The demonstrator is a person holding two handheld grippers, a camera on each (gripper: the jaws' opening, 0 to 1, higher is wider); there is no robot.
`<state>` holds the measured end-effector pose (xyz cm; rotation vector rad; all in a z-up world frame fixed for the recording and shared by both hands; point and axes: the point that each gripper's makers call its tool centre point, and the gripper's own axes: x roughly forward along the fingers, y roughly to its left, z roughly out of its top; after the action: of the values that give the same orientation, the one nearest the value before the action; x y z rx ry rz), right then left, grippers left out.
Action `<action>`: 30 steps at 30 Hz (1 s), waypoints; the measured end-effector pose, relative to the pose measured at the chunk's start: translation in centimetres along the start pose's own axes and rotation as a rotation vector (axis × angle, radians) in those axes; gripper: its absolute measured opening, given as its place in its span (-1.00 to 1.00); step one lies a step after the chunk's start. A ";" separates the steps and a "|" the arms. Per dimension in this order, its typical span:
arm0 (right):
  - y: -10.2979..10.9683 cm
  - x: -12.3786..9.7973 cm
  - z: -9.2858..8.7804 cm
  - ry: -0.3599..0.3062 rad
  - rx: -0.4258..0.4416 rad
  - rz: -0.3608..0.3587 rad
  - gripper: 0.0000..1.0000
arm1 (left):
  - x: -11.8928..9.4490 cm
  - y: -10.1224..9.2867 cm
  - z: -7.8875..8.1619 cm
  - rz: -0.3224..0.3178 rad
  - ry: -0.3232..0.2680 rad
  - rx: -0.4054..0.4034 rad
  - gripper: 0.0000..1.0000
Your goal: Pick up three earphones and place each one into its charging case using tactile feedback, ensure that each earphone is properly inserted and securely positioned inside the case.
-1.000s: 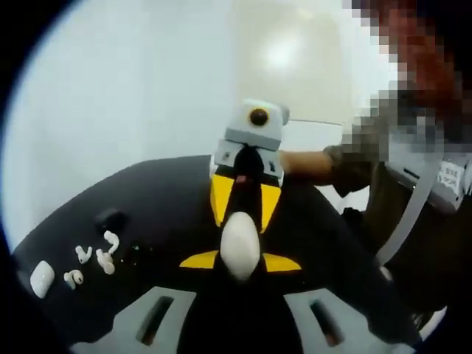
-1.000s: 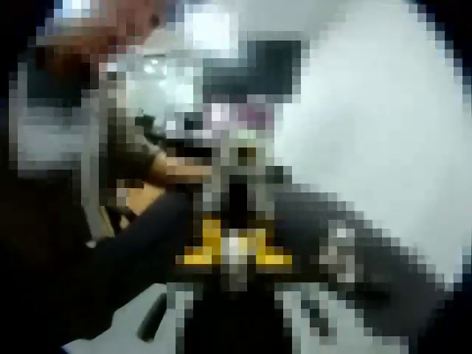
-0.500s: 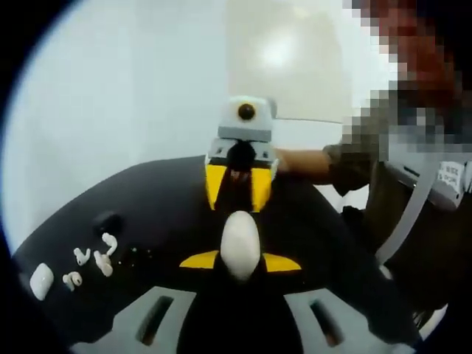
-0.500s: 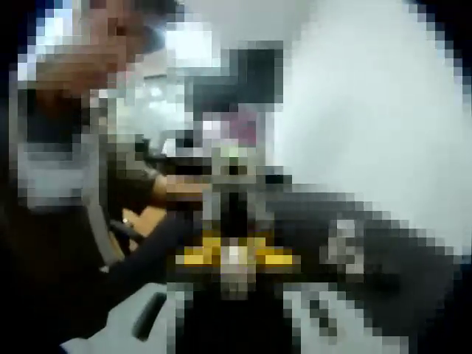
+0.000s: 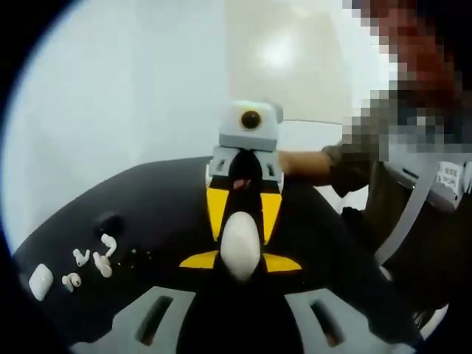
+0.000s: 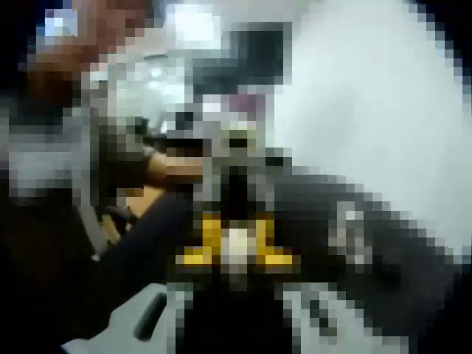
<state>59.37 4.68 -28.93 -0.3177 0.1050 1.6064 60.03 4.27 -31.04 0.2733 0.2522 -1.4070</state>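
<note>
surface: black worktop [image 5: 162, 199] against a pale wall [image 5: 125, 81] | left gripper [image 5: 240, 254]: jaws closed on a white charging case [image 5: 240, 245] | right gripper [image 5: 243, 193]: facing it just beyond, jaw gap cannot be told (own view too blurred) | earphones [image 5: 92, 258]: loose by the worktop's left edge, second case [image 5: 40, 281] beside them, well apart from both grippers

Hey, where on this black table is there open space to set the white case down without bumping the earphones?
Bare black table lies between the loose earphones and the right gripper, toward the far edge. It is crowded at the left: four earphones, a white closed case and a small dark object cluster there. The left gripper holds a white case.
</note>
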 end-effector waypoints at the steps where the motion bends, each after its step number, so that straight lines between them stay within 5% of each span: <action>1: -0.1 0.0 0.0 -0.004 0.031 0.003 -0.58 | 0.0 0.0 0.0 0.001 0.000 0.003 -0.63; 8: -0.3 0.1 0.2 -0.026 0.331 0.070 -0.59 | 0.0 -0.4 -0.2 -0.005 0.022 0.059 -0.64; 10: -0.4 0.2 0.1 -0.035 0.339 0.076 -0.59 | 0.0 -0.3 -0.2 -0.005 0.022 0.053 -0.65; 14: -0.8 0.2 0.3 -0.074 0.500 0.112 -0.58 | -0.1 -0.3 -0.3 0.002 0.024 0.074 -0.64; 25: -0.6 0.5 0.8 -0.090 0.311 0.071 -0.58 | -0.2 0.0 -0.5 0.009 0.025 0.059 -0.65; 30: -1.4 0.0 1.5 -0.138 0.303 0.046 -0.58 | -0.1 0.0 -0.6 0.002 0.032 0.060 -0.64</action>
<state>60.54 5.20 -27.37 0.0302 0.2485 1.6258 59.97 4.58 -31.59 0.3459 0.2359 -1.4103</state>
